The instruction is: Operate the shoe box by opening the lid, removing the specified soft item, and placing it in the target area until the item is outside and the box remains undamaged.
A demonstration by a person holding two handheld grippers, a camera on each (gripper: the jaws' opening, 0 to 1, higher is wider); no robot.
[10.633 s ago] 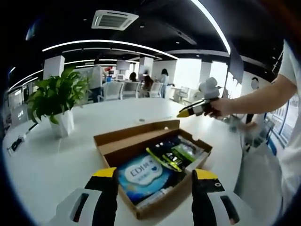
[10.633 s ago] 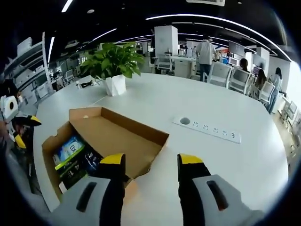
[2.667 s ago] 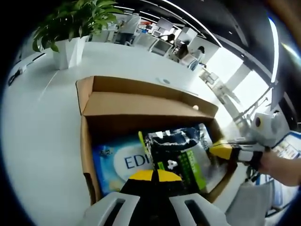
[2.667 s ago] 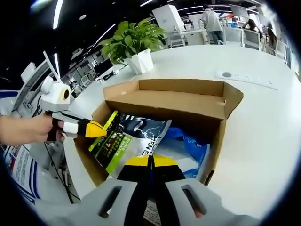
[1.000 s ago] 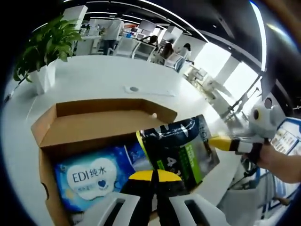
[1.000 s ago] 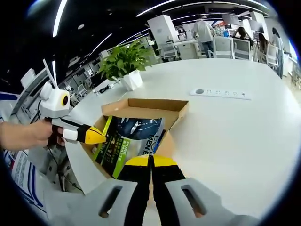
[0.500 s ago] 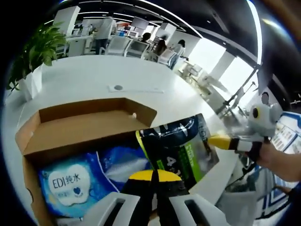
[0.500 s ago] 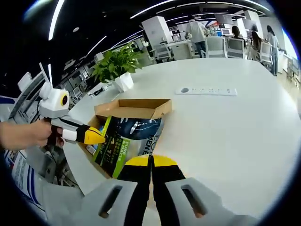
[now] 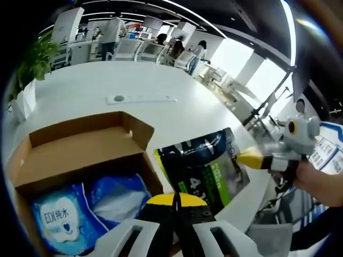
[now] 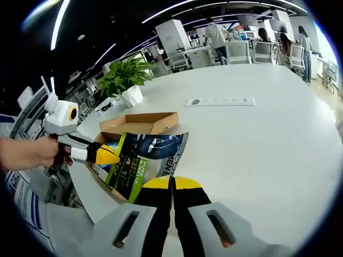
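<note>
The brown shoe box [image 9: 80,147] lies open on the white table [image 9: 177,115], and a blue wipes pack [image 9: 56,219] remains inside it. A black-and-green soft pouch [image 9: 206,168] hangs in the air beside the box, over the table. My left gripper [image 9: 175,199] is shut on the pouch's lower edge. My right gripper [image 9: 251,159] comes in from the right and pinches the far edge. In the right gripper view, my right gripper [image 10: 172,183] is shut on the pouch [image 10: 147,160]. There my left gripper [image 10: 110,155] holds the pouch's left edge, with the box [image 10: 140,123] behind.
A potted plant [image 10: 126,80] stands on the table beyond the box. A white power strip [image 10: 217,101] lies further out on the table [image 10: 257,144]. Chairs, desks and people fill the background. The table's near edge [image 10: 94,201] runs below the pouch.
The pouch, held by both shut grippers, has come up out of the box and moved sideways off it over the table. Both grippers were open over ten seconds ago.
</note>
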